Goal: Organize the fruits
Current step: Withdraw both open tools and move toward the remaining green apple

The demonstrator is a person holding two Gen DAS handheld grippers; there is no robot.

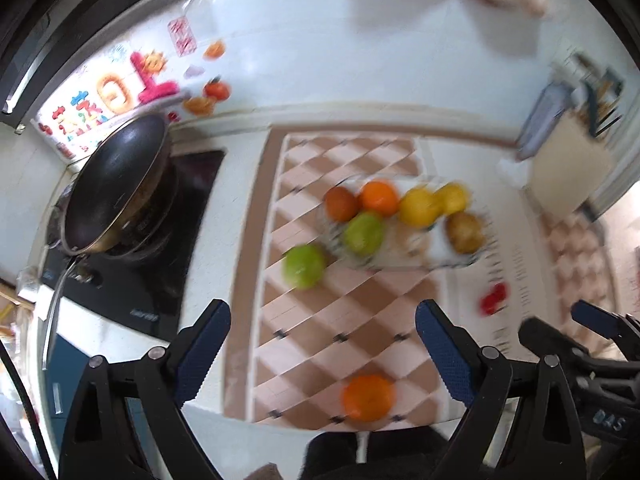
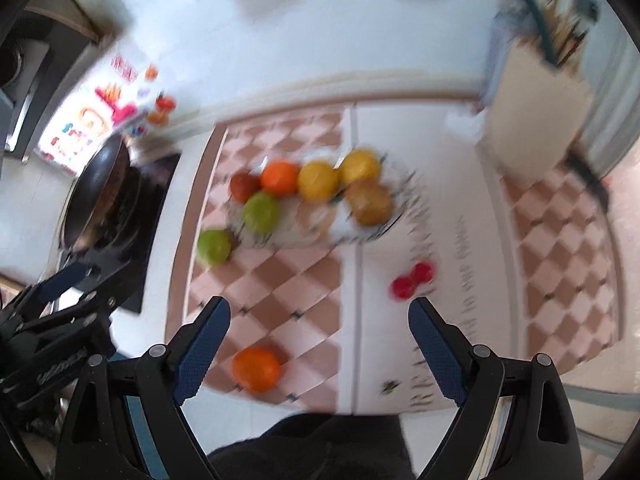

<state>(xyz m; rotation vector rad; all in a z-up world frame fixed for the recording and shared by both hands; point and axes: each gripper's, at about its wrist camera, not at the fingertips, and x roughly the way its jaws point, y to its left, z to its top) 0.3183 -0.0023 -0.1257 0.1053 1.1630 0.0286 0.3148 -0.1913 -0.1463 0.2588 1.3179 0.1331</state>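
I hold both the left tongs (image 1: pixel 322 354) and right tongs (image 2: pixel 319 350) spread and empty above the surface, where a round orange fruit (image 2: pixel 256 369) lies well short of the clear glass fruit plate (image 2: pixel 394 216), a green apple (image 2: pixel 214 246) just beside it.

At the left of my left-wrist view I see a dark frying pan (image 1: pixel 116 184) tilted on a black cooktop (image 1: pixel 132 280), its thin handle running down toward the lower left. Behind it, upper left, colourful stickers (image 1: pixel 120 92) cover the white wall (image 1: pixel 320 40). A pink-and-brown checkered mat (image 1: pixel 340 320) fills the centre of the counter. At the far right edge a pale cutting board (image 1: pixel 568 168) stands upright against the wall, with blurred utensils above it that I cannot make out.
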